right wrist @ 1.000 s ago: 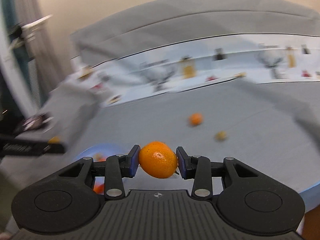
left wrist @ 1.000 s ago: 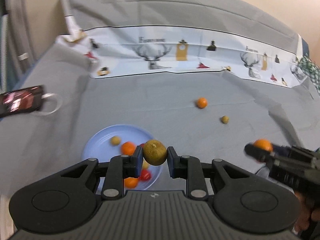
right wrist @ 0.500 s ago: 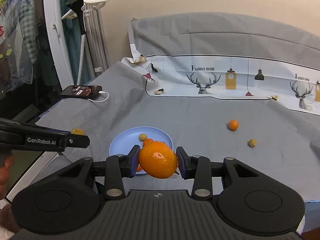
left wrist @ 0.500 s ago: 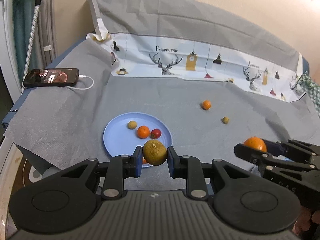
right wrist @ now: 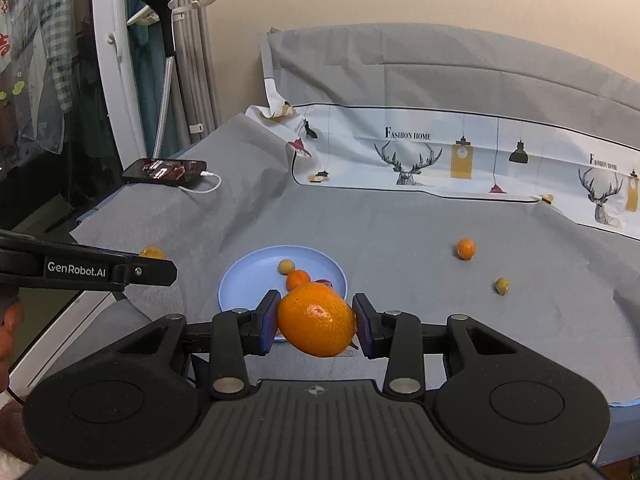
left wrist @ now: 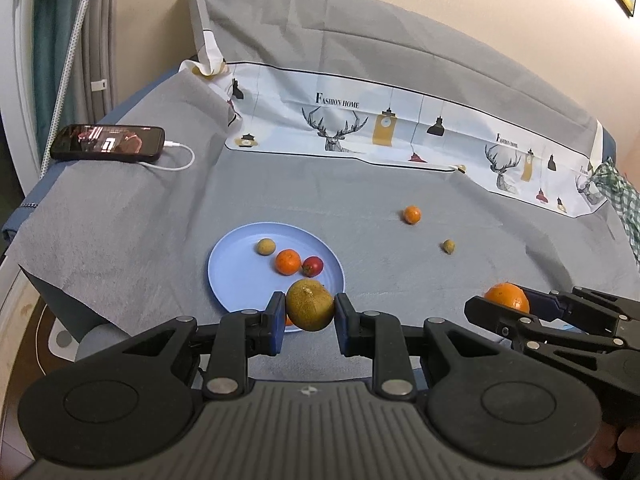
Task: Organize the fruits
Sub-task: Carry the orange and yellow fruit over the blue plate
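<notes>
My left gripper [left wrist: 310, 314] is shut on a brownish-green round fruit [left wrist: 310, 310], held above the near rim of the blue plate [left wrist: 236, 276]. My right gripper [right wrist: 316, 320] is shut on a large orange [right wrist: 316, 318], held near the plate [right wrist: 244, 280]; it also shows in the left wrist view [left wrist: 506, 298]. The plate holds a small tan fruit [left wrist: 265, 246], a small orange [left wrist: 288, 261] and a red fruit [left wrist: 313, 265]; another orange piece is partly hidden behind the left fingers. A small orange [left wrist: 412, 214] and a small olive fruit [left wrist: 449, 246] lie loose on the grey cloth.
A phone [left wrist: 108, 143] on a white charging cable lies at the far left of the cloth. A white printed cloth [left wrist: 400, 132] runs along the back. The table's left edge drops off near the plate. A checked cloth [left wrist: 620, 192] lies at the far right.
Both grippers have pulled back and up from the plate, each still holding its fruit. The view has steadied and the plate now looks farther off.
</notes>
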A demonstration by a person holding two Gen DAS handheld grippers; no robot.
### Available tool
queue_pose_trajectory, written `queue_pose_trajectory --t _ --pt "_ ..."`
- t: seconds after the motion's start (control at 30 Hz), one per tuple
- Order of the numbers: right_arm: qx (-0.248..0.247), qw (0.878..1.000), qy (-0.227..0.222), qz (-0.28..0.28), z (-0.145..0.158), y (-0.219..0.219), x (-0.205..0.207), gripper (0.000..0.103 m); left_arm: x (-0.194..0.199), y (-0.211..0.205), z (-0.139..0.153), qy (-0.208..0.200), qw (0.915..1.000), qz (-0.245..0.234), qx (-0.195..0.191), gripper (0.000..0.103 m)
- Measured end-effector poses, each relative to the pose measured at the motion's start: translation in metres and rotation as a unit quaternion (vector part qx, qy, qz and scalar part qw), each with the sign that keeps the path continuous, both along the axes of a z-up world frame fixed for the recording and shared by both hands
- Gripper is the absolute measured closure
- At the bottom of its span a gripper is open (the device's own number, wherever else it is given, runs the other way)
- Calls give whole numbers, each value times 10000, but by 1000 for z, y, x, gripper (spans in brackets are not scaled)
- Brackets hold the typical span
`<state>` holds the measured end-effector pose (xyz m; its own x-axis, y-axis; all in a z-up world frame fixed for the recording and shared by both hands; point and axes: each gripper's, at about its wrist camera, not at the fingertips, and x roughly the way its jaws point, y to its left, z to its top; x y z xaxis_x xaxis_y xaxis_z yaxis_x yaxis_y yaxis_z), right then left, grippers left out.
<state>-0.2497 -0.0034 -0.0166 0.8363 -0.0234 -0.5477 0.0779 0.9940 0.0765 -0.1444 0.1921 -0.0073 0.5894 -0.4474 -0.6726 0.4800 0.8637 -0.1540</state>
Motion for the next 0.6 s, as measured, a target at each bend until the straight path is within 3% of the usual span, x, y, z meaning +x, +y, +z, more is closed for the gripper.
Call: queue_pose_trajectory --t 0.3,0.6 --pt "-55 9997 211 66 -9 2 15 62 22 -2 -14 188 9997 61 119 75" --pt "-287 9983 365 347 -26 10 53 62 68 -11 -25 313 9988 219 317 75"
